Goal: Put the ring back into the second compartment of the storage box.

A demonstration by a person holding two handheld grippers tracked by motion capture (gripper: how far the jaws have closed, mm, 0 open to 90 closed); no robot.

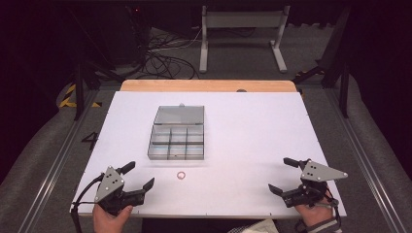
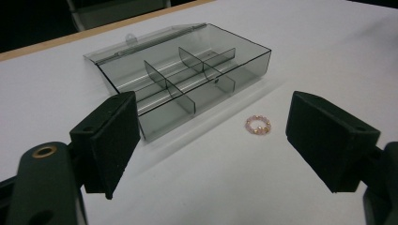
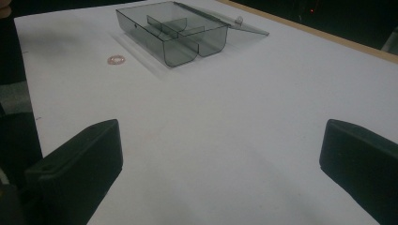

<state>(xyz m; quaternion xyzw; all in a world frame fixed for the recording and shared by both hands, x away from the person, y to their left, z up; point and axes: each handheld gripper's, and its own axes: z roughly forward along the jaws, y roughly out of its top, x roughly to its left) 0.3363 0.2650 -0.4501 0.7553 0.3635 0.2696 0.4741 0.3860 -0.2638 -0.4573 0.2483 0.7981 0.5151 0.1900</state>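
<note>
Progress: nothing appears done yet. The work in hand is judged to be putting the ring into the box; the ring is still loose on the table and neither gripper holds anything.

Table (image 1: pixel 252 145): white top, carrying the box near its middle and the ring towards the near edge.

Box (image 1: pixel 176 142): clear grey plastic, divided into small compartments, lid (image 1: pixel 179 115) folded open flat at its 12 o'clock side. Every compartment visible in the high view and the left gripper view looks empty.

Left gripper (image 1: pixel 140 176): at the table's near left corner, about 7 o'clock from the box, jaws spread wide and empty. In its own view the ring lies between and beyond the jaws, not touched.

Right gripper (image 1: pixel 283 175): at the near right corner, about 4 o'clock from the box, well apart from it, jaws wide and empty.

Ring (image 1: pixel 181 175): small, pinkish beads with gold ones, flat on the table just at 6 o'clock of the box, near but not touching it.

Remaining: grasp, carry, release in a compartment; closing the lid may follow.
</note>
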